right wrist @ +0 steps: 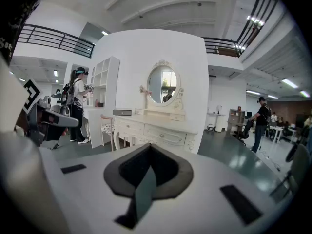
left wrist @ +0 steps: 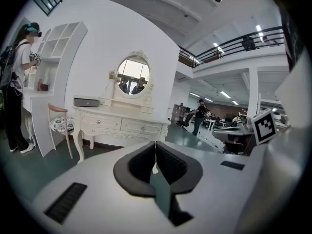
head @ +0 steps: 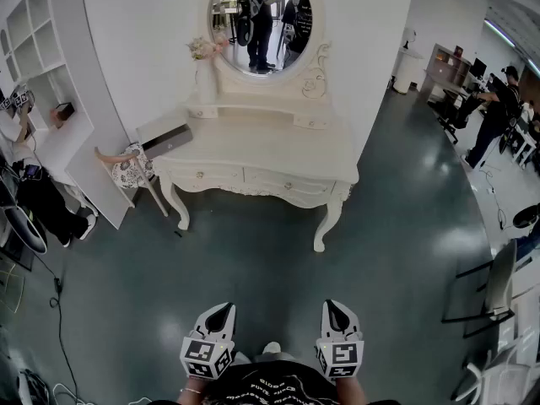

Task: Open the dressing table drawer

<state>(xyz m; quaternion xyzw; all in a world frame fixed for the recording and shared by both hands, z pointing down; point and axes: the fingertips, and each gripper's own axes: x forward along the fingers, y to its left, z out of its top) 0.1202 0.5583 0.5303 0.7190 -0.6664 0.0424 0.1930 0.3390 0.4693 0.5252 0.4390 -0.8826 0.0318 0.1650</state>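
The white dressing table (head: pixel 270 146) with its oval mirror (head: pixel 259 22) stands against a white wall panel, well ahead of me across the dark floor. Two drawers with small knobs show in its front, a left drawer (head: pixel 200 175) and a right drawer (head: pixel 291 185), both pushed in. My left gripper (head: pixel 222 310) and right gripper (head: pixel 335 307) are held close to my body, side by side and far short of the table. Both are shut with nothing between the jaws. The table also shows beyond the left gripper (left wrist: pixel 155 143) and the right gripper (right wrist: pixel 148 146).
A chair with a patterned seat (head: pixel 131 169) stands at the table's left end, and a grey box (head: pixel 165 139) lies on that end. A white shelf unit (head: pixel 51 99) and a person (head: pixel 38 197) are at the left. Another person (head: pixel 498 112) and black chairs (head: pixel 498 285) are at the right.
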